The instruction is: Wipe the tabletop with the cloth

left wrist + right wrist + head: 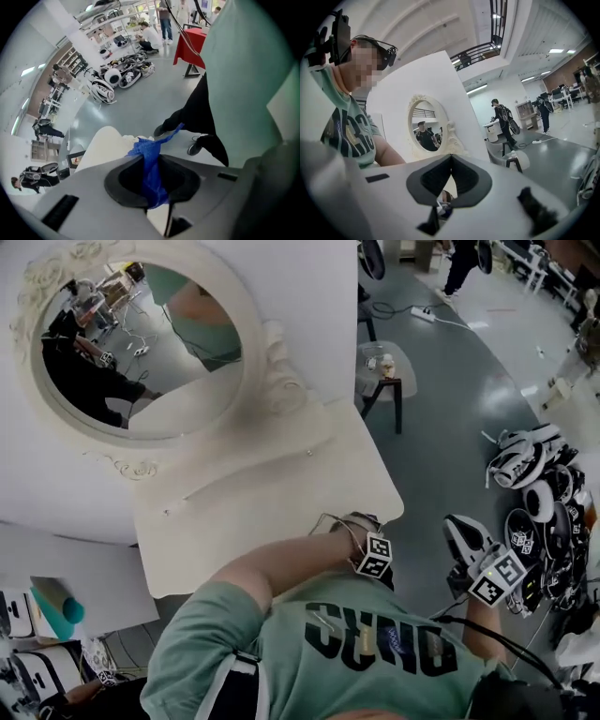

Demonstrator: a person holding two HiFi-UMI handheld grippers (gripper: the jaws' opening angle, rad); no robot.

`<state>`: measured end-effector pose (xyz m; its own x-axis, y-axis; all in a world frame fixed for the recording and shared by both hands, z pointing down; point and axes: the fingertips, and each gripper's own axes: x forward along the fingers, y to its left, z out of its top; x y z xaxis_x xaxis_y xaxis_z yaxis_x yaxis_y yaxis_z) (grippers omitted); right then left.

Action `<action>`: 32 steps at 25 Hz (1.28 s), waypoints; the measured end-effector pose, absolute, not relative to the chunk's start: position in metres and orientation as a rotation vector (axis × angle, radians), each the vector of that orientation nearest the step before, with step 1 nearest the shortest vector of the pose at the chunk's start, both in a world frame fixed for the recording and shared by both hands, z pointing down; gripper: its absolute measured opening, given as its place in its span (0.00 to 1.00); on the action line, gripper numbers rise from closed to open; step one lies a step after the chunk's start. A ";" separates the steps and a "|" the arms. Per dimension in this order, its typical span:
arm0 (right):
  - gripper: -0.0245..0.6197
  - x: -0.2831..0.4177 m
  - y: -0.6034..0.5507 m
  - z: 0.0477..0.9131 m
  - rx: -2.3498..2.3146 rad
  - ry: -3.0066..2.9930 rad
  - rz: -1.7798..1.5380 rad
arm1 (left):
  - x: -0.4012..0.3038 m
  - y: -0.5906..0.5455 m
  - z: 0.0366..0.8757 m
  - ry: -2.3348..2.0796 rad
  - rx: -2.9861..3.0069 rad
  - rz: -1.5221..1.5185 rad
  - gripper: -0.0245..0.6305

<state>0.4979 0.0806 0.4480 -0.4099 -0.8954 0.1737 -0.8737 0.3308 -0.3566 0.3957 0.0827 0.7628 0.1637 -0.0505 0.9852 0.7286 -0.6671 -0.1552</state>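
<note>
A blue cloth (151, 159) is pinched between the jaws of my left gripper (152, 164), which is shut on it; the cloth's loose end sticks out past the jaws. Beyond it lies the edge of the white tabletop (101, 143). In the head view the white dressing table (281, 493) with its oval mirror (141, 343) stands ahead, and my left gripper (375, 557) is just off its front right corner. The cloth is hidden there. My right gripper (495, 577) hangs further right over the floor. Its jaws (451, 171) are shut and hold nothing.
A pile of white and black headsets (534, 484) lies on the grey floor at the right. A small round side table (382, 367) stands behind the dressing table, with a power strip (422, 313) beyond it. A teal object (56, 610) sits lower left. People are in the background.
</note>
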 end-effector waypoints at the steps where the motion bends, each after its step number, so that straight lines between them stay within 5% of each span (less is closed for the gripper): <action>1: 0.06 0.502 0.083 0.446 -1.684 2.510 -0.615 | 0.403 0.073 0.755 -0.614 -1.877 -1.565 0.16; 8: 0.06 0.600 0.082 0.454 -1.749 2.422 -0.651 | 0.507 -0.177 0.682 0.117 -2.307 -1.598 0.16; 15: 0.06 0.734 0.074 0.488 -1.807 2.339 -0.805 | 0.534 -0.351 0.718 0.665 -2.470 -1.813 0.16; 25: 0.06 0.789 0.053 0.536 -1.754 2.324 -0.959 | 0.540 -0.397 0.765 0.813 -2.353 -1.961 0.16; 32: 0.06 0.759 0.044 0.528 -1.675 2.401 -0.901 | 0.557 -0.298 0.774 0.484 -2.260 -1.924 0.16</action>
<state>0.7586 0.0438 0.5285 -0.3994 -0.8793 0.2596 -0.8330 0.2298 -0.5032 0.5571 -0.2979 0.7738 0.1336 -0.3267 0.9357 -0.1549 -0.9394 -0.3058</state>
